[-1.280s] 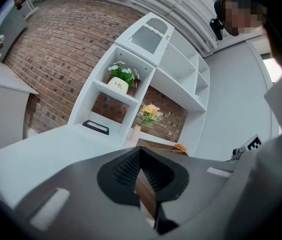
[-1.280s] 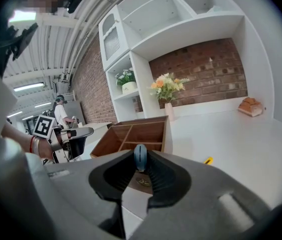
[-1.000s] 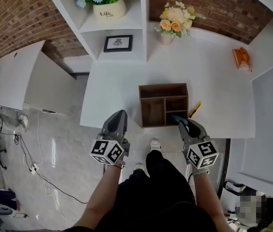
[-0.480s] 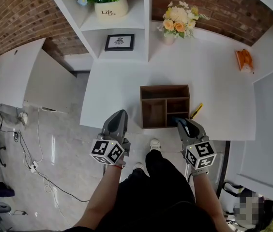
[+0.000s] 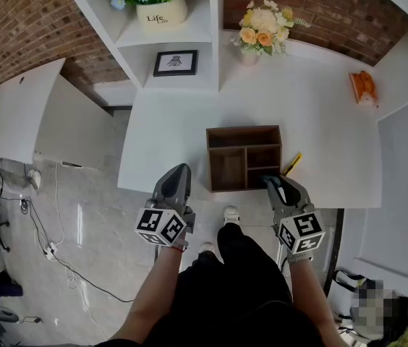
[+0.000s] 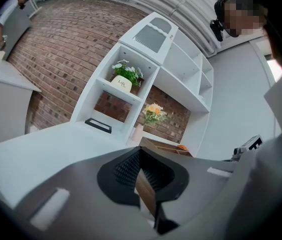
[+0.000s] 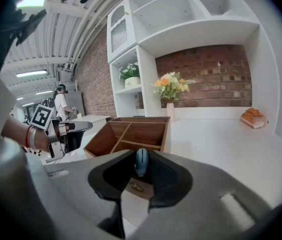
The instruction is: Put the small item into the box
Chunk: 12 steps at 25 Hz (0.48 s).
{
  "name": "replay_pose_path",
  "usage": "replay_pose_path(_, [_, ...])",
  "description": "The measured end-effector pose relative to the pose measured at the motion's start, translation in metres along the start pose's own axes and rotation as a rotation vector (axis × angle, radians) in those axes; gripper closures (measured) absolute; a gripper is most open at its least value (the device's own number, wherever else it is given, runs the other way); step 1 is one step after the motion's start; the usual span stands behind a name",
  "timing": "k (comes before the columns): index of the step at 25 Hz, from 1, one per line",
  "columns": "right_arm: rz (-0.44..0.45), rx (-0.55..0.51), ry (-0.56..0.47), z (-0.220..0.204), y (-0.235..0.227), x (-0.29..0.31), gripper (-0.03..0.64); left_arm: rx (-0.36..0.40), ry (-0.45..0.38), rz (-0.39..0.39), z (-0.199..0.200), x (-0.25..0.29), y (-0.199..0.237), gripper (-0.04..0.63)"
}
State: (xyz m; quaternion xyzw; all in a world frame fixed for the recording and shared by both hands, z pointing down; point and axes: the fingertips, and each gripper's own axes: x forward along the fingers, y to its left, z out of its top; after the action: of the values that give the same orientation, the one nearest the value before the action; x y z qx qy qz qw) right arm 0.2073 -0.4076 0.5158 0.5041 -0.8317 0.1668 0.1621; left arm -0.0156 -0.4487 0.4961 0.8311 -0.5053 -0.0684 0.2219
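A brown wooden box (image 5: 244, 157) with three compartments stands near the front edge of the white table (image 5: 168, 136). My right gripper (image 5: 270, 183) sits at the box's front right corner, shut on a small blue item (image 7: 141, 162). In the right gripper view the gripper (image 7: 141, 168) points at the open box (image 7: 136, 133) just ahead. My left gripper (image 5: 179, 173) hovers at the table's front edge, left of the box. In the left gripper view its jaws (image 6: 143, 173) are together with nothing held.
A yellow item (image 5: 292, 163) lies against the box's right side. A flower vase (image 5: 251, 40), a framed picture (image 5: 175, 63), a potted plant (image 5: 162, 9) and an orange object (image 5: 362, 87) stand along the back. A white cabinet (image 5: 37, 118) is at the left.
The right gripper has shifted very slightly at the box's front right corner, still holding the blue item. The left gripper has not moved.
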Motion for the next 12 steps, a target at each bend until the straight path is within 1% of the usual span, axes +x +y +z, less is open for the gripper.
replay_pose_path(12, [-0.038, 0.014, -0.022, 0.001, -0.0071, -0.0098, 0.538, 0.004, 0.005, -0.014, 0.0, -0.0007, -0.0045, 0.594])
